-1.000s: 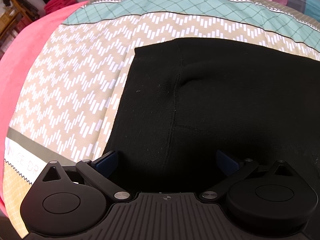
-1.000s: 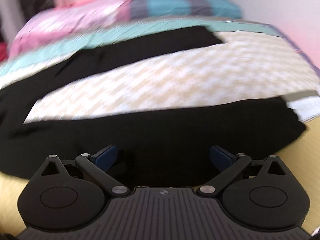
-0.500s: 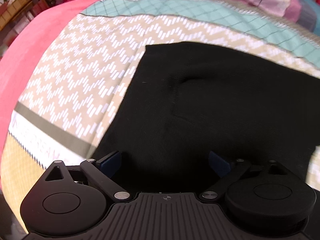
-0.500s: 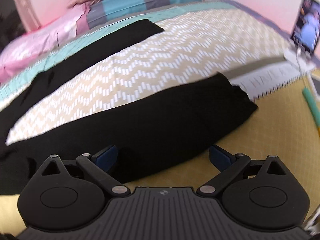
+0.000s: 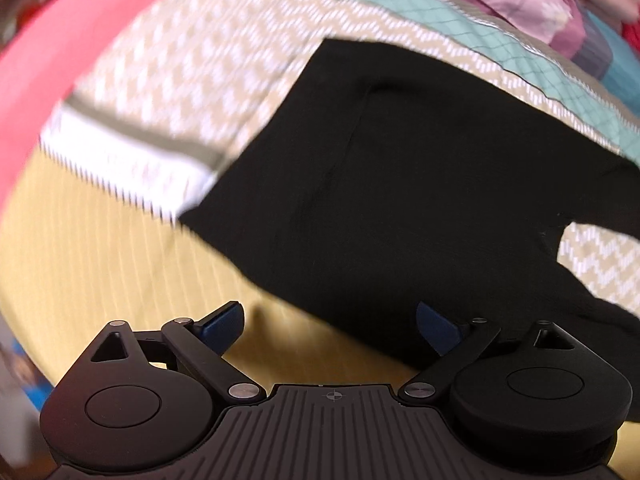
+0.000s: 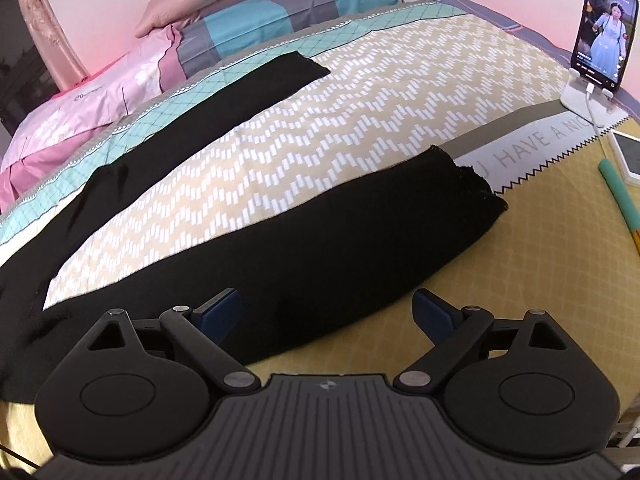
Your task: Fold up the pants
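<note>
- Right wrist view: we count one pair of black pants (image 6: 248, 240) spread on the bedspread (image 6: 360, 112), its two legs forking apart toward the far right.
- We see two phones at the right edge: one upright on a stand (image 6: 602, 32), one lying flat (image 6: 628, 152).
- Our right gripper (image 6: 328, 312) hangs over the near leg, jaws wide but closing, gripping nothing.
- The near hem (image 6: 472, 184) ends before open yellow cloth.
- Left wrist view, blurred: our left gripper (image 5: 330, 326) stands released at the waist's (image 5: 280, 184) near edge, bare yellow cloth to its left.
</note>
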`<state>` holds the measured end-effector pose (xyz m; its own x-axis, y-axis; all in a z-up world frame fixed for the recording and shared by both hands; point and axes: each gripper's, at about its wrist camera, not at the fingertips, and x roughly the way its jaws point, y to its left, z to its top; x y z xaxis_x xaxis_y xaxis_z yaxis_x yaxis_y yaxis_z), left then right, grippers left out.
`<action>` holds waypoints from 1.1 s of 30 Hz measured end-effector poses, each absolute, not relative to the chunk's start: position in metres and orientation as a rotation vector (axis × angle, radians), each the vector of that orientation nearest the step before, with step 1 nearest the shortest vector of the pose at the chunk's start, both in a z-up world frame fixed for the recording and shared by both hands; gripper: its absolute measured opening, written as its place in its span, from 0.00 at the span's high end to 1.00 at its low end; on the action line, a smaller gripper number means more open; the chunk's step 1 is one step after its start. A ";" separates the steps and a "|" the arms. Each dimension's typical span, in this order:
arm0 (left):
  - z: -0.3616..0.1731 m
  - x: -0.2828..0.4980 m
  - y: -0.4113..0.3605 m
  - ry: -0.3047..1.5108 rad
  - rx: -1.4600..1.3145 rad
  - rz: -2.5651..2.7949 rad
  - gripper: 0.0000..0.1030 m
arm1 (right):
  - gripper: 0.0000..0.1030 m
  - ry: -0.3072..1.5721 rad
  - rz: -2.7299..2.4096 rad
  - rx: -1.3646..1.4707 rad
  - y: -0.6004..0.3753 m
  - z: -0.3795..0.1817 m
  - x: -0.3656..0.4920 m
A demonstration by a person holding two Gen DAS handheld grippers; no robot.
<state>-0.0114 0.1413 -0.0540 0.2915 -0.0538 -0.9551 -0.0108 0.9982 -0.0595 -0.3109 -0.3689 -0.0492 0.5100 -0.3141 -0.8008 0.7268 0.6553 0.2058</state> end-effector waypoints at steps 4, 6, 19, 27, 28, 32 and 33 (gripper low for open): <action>-0.063 -0.017 0.157 1.306 -0.149 -0.026 0.00 | 0.09 0.808 -0.662 0.676 -0.368 -0.050 -0.323; -0.069 -0.016 0.161 1.324 -0.203 -0.036 0.00 | 0.09 0.800 -0.662 0.752 -0.369 -0.054 -0.328; -0.081 -0.005 0.164 1.314 -0.344 -0.081 0.00 | 0.04 0.642 -0.669 1.037 -0.388 -0.075 -0.337; -0.080 -0.003 0.182 1.295 -0.482 -0.102 0.00 | 0.17 0.563 -0.590 1.194 -0.405 -0.084 -0.336; -0.080 -0.004 0.185 1.292 -0.509 -0.105 0.00 | 0.17 0.560 -0.575 1.218 -0.405 -0.086 -0.337; -0.081 -0.005 0.192 1.277 -0.568 -0.107 0.00 | 0.17 0.485 -0.547 1.372 -0.411 -0.100 -0.345; -0.082 -0.004 0.192 1.271 -0.577 -0.106 0.00 | 0.17 0.471 -0.547 1.399 -0.414 -0.103 -0.345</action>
<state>-0.0037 0.1921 -0.0818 0.3109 -0.3852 -0.8689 -0.2362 0.8542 -0.4632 -0.3452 -0.4139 -0.1027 0.7891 -0.0807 -0.6089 0.6142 0.0867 0.7844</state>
